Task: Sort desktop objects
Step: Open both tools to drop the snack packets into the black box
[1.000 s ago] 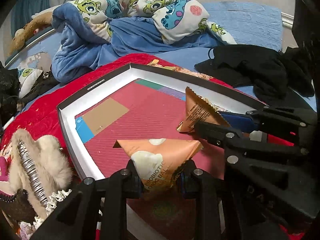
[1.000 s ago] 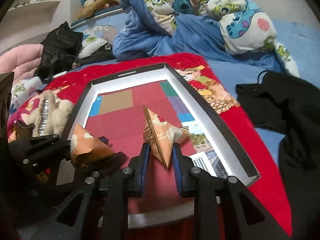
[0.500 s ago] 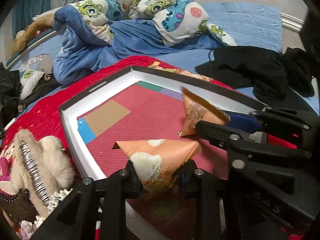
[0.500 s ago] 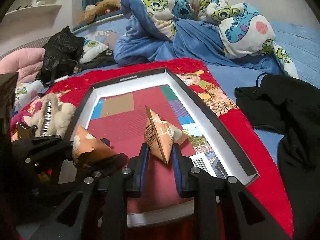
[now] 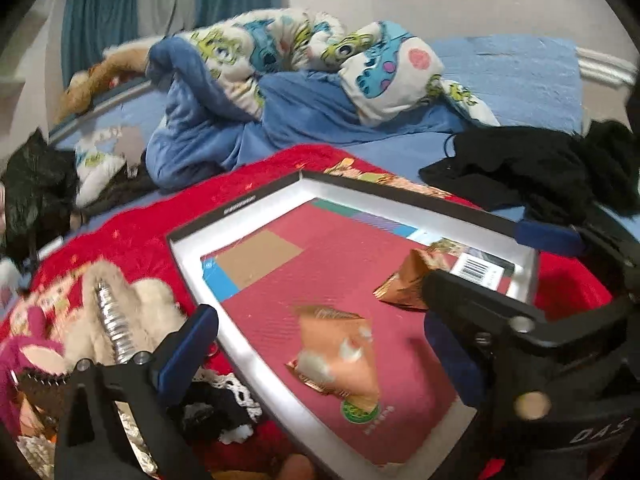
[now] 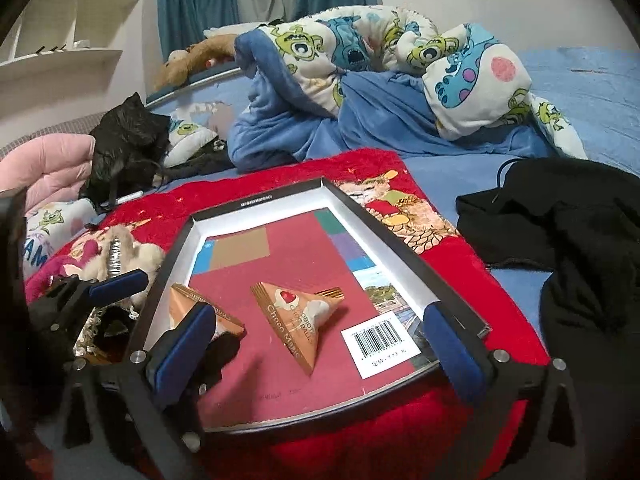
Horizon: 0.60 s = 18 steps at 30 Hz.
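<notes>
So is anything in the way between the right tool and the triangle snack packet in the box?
Nothing visible. The right tool is opening around the triangle snack packet, which lies free on the box floor. The second packet sits off to the side.

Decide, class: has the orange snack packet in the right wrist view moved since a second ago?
Yes. The orange snack packet has dropped from between the right hand-held gripper's opening jaws and now lies flat in the box lid, beside the barcode label.
</notes>
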Tool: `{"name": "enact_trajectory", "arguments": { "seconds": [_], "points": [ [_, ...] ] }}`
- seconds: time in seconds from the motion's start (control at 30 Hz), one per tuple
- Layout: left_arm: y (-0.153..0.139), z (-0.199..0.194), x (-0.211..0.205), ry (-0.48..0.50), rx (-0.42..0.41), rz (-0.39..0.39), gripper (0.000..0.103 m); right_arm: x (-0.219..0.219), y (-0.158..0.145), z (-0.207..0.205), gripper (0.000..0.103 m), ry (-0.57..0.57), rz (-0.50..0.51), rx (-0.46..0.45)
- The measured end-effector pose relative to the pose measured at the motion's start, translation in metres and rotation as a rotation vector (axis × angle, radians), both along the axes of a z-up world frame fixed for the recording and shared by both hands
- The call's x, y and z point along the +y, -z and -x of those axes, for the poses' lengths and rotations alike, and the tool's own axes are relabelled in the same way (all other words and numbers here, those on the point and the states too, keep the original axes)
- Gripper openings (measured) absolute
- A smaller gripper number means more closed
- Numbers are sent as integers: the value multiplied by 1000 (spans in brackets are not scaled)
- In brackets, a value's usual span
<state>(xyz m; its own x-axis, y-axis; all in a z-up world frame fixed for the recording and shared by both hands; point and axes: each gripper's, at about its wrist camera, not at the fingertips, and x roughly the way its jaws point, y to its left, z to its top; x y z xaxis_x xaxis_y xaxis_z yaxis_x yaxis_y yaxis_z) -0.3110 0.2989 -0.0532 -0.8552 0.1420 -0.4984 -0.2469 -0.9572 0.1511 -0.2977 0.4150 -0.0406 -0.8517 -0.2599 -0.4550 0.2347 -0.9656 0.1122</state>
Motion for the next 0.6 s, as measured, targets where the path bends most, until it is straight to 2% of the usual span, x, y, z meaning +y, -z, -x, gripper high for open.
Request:
{"name": "enact_trajectory", "arguments": {
  "seconds": [0.07,0.27,0.47,0.57,0.6],
  "points": [
    [-2,-2,5,0,17,31,103,-1,0,-1,103,1,-6,8],
    [-4,-1,4,0,15,26,103,2,-1,-4,103,14,3,27],
    [-3,-4,7,4,23,29,103,21,-1,-13,103,44,98,36],
    [-1,-10,10,55,0,19,103,27,-1,-22,103,36,147,50],
    [-2,-12,12,45,9,32,103,26,-1,-27,103,22,155,56]
  ]
}}
